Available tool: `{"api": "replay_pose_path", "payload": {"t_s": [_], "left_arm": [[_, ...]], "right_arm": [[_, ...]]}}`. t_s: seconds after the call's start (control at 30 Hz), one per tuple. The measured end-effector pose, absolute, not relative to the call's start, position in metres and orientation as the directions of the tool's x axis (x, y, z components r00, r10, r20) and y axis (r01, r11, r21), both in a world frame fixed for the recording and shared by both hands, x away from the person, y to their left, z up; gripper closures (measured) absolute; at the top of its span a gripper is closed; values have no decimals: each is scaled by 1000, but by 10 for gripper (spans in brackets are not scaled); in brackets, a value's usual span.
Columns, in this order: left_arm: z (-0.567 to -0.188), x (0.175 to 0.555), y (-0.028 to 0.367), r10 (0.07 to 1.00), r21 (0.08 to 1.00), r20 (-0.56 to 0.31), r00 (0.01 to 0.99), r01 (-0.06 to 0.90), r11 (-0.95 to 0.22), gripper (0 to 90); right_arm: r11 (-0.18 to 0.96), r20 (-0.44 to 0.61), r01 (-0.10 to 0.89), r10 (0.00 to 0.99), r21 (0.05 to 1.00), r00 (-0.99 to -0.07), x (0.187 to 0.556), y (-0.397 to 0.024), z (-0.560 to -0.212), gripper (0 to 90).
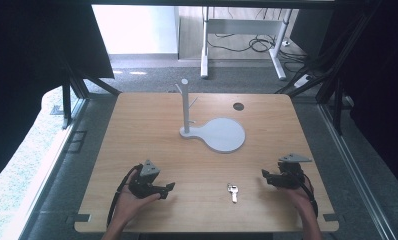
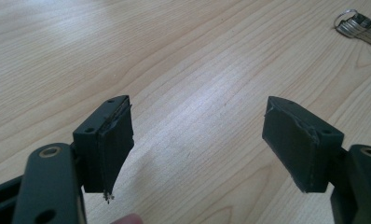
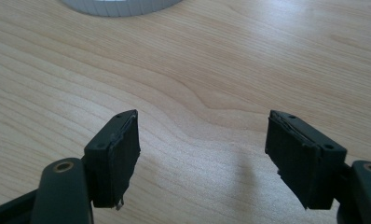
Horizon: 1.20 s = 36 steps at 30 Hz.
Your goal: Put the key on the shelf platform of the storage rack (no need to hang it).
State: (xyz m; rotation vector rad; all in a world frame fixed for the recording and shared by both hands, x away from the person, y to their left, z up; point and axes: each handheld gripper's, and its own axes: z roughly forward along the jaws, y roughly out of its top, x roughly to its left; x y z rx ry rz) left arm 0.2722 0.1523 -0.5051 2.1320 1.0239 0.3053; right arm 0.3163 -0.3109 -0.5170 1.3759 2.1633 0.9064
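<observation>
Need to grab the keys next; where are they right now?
In the high view the keys lie flat on the table near its front edge, between both hand-held grippers, nearer the right one.

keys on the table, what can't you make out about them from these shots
- Small silver keys on a ring: too small in the high view to count.
- The same keys in the left gripper view: cut off by the right edge.
- Grey round stand base: cut off by the right gripper view's top edge.

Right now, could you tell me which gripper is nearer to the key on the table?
Right. The right gripper sits just to the right of the key, jaws open toward it; the left gripper rests farther off on the key's left, also open.
</observation>
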Motion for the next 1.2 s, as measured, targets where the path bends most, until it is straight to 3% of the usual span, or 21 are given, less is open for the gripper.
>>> {"api": "replay_pose_path", "payload": {"t_s": [0.27,0.43,0.7,0.93,1.2], "left_arm": [[-510,270,152,735,725,-120,668,564,-395,290],[-513,272,148,752,687,-116,649,599,-411,271],[-496,262,141,744,715,-104,659,570,-405,280],[-495,263,149,755,713,-89,649,571,-407,276],[-503,267,146,750,677,-77,657,587,-444,251]], "right_arm": [[275,27,641,908,717,-419,314,-311,-508,320],[324,-24,664,908,674,-419,310,-312,-500,361],[487,-85,652,833,582,-546,298,-300,-467,405],[502,-16,648,798,573,-603,300,-282,-448,438],[581,-41,636,754,508,-656,312,-251,-430,448]]}}
